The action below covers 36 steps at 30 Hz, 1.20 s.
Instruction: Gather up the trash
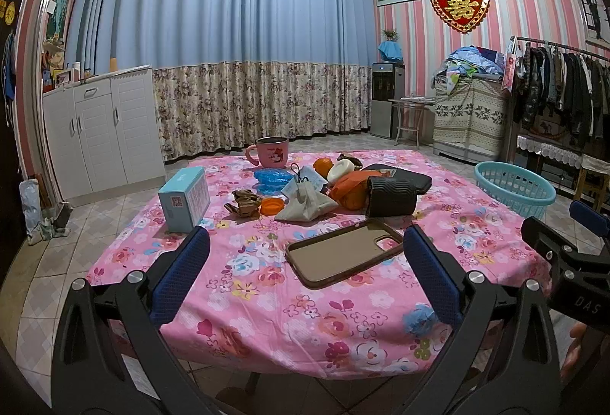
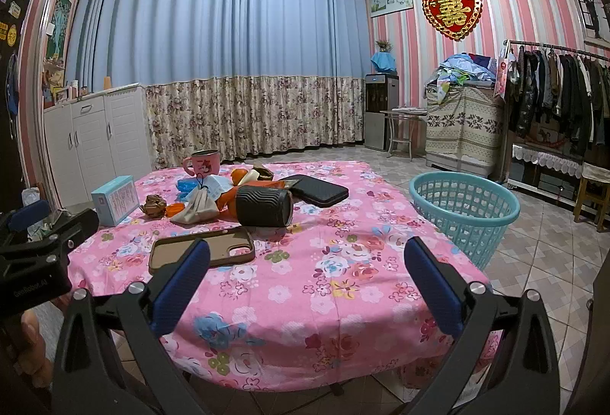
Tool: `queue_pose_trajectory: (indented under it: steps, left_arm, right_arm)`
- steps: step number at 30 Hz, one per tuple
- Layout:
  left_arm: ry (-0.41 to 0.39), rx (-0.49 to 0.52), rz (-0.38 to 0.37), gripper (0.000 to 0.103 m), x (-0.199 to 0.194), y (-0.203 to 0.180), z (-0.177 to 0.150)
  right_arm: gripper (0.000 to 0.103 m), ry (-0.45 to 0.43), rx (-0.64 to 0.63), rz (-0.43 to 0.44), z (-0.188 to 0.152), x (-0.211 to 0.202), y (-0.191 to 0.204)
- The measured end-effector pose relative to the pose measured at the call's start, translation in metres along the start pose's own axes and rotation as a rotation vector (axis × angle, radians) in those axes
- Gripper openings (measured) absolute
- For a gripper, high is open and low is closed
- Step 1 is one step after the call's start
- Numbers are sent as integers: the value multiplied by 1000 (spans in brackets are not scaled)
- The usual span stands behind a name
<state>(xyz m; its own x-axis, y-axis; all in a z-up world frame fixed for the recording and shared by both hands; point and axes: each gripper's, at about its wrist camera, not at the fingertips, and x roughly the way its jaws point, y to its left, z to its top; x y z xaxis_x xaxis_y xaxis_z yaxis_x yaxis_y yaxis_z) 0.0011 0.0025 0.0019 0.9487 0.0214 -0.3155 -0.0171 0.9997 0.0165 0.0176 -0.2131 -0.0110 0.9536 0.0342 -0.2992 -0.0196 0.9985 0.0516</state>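
A pink floral table (image 1: pixel 267 300) carries a pile of items in its middle: a crumpled brown wrapper (image 1: pixel 244 206), a grey-white pouch (image 1: pixel 305 203), blue crumpled plastic (image 1: pixel 272 175), an orange lid (image 1: pixel 271 205) and an orange wrapper (image 1: pixel 349 192). The wrapper (image 2: pixel 154 205) and pouch (image 2: pixel 196 211) also show in the right wrist view. My left gripper (image 1: pixel 305 270) is open and empty over the near table edge. My right gripper (image 2: pixel 307 274) is open and empty, to the right of the left one. A teal basket (image 2: pixel 463 211) stands at the table's right side.
Also on the table are a brown phone case (image 1: pixel 343 253), a black ribbed cylinder (image 1: pixel 390 195), a black flat case (image 1: pixel 404 178), a pink mug (image 1: pixel 270 152), a light blue box (image 1: pixel 185 199) and an orange (image 1: pixel 324 166). White cabinets (image 1: pixel 103 132) stand left; a clothes rack (image 2: pixel 553 94) stands right.
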Motion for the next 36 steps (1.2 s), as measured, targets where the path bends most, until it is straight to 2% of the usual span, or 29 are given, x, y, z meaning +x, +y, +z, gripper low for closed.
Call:
queue_pose_trajectory:
  steps: [36]
  left_arm:
    - [-8,-1,3,98,1,5,4]
  right_arm:
    - [99,-7,-7,-1,2,4,0]
